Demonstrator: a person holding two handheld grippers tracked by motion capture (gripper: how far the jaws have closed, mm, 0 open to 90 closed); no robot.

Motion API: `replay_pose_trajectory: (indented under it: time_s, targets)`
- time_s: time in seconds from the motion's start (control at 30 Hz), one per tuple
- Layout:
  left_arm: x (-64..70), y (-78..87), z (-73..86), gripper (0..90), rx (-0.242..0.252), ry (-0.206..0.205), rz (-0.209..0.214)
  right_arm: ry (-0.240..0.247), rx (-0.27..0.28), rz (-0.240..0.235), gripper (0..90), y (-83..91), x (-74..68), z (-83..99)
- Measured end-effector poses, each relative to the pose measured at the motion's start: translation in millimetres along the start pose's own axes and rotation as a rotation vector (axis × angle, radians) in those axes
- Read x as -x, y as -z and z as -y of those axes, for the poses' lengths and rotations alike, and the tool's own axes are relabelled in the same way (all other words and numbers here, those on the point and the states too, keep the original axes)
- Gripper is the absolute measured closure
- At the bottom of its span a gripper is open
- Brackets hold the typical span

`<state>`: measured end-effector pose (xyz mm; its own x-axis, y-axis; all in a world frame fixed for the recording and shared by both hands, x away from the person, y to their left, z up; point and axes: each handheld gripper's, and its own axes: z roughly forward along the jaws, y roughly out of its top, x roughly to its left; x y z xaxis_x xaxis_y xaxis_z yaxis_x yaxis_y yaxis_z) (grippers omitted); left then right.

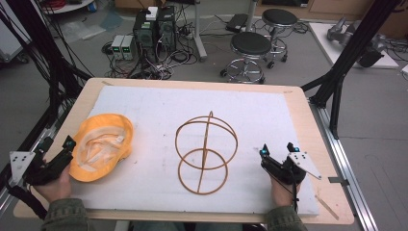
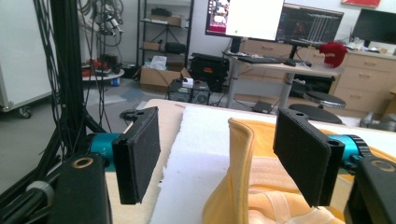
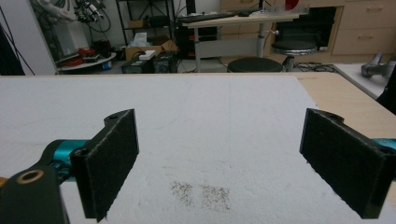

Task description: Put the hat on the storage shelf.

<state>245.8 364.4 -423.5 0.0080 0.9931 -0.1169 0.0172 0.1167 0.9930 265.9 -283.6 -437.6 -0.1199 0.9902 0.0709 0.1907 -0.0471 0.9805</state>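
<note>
your left gripper (image 1: 57, 156) sits at the surface's (image 1: 298, 103) left edge with its fingers (image 2: 140, 154) spread and holding nothing. the yellow cap (image 1: 102, 146) lies upside down just beside it, toward the middle of the surface. in the left gripper view the cap's rim (image 2: 238, 154) stands up between the two fingers but touches neither, so a short push forward would likely put that edge in reach. farther right, the wire frame (image 1: 206, 151) of two hoops on a rod stands mid-pad, its long axis running away from you. your right gripper (image 1: 279, 156) rests at the near right, fingers (image 3: 109, 158) spread over bare white pad (image 3: 210, 121), well apart from the cap. the left hand (image 1: 55, 185) is clearly nearer the cap; the frame lies nearer the right gripper.
</note>
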Motion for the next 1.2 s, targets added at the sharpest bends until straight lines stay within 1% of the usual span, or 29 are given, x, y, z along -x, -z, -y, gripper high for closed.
replay_pose_trajectory:
  time_s: [0.07, 0.1, 0.17, 0.23, 0.3, 0.37, 0.43, 0.47, 0.6, 0.7, 0.8, 0.83, 1.03, 1.07, 1.2]
  targets:
    - [-0.8, -4.5, -1.6, 31.7, -0.015, -0.039, 0.021, 0.0, -0.001, -0.002, 10.5, -0.2, -0.4, -0.2]
    - [-1.6, -6.9, -3.1, 31.7, -0.027, -0.049, 0.038, -0.002, 0.0, -0.003, 10.5, -0.3, -0.1, -0.2]
    - [-3.2, -8.7, -6.4, 31.5, -0.053, -0.045, 0.069, -0.011, -0.001, -0.005, 10.5, 0.3, -0.2, -0.4]
    - [-2.8, -9.2, -9.8, 31.4, -0.068, -0.059, 0.082, -0.007, 0.007, -0.001, 10.5, 0.8, 0.7, -0.8]
    - [-1.6, -11.0, -13.9, 31.4, -0.085, -0.055, 0.104, 0.011, 0.012, 0.004, 10.5, 0.4, 0.7, -0.9]
    - [0.4, -12.3, -17.2, 31.2, -0.093, -0.058, 0.125, 0.019, 0.014, 0.003, 10.5, 0.1, -0.4, -0.7]
    - [2.6, -13.8, -18.8, 30.8, -0.095, -0.063, 0.134, 0.02, 0.013, -0.003, 10.5, 0.0, -1.6, -0.3]
    - [3.6, -14.8, -19.1, 30.8, -0.1, -0.062, 0.137, 0.03, 0.011, -0.003, 10.6, 0.4, -1.8, -0.4]
    - [6.6, -20.3, -18.8, 30.8, -0.124, -0.068, 0.141, 0.032, 0.013, 0.0, 10.6, 0.7, -2.5, -0.3]
    - [8.4, -24.1, -20.0, 30.9, -0.139, -0.065, 0.144, 0.037, 0.016, 0.003, 10.6, 0.5, -1.7, -0.2]
    - [10.7, -28.8, -20.8, 31.0, -0.151, -0.067, 0.143, 0.025, 0.011, 0.003, 10.6, 1.0, -2.1, -0.2]
    - [11.1, -30.4, -21.0, 31.0, -0.162, -0.076, 0.14, 0.022, 0.011, 0.004, 10.5, 0.9, -2.1, -0.2]
    - [11.8, -37.4, -24.6, 31.0, -0.196, -0.092, 0.129, 0.022, 0.015, -0.001, 10.6, 1.2, -0.3, 0.0]
    - [11.7, -38.4, -25.4, 31.0, -0.203, -0.096, 0.127, 0.016, 0.011, -0.001, 10.5, 1.4, -0.2, 0.1]
    - [10.4, -43.5, -29.1, 31.0, -0.243, -0.111, 0.124, 0.006, 0.006, -0.002, 10.5, 1.6, 1.1, 0.4]
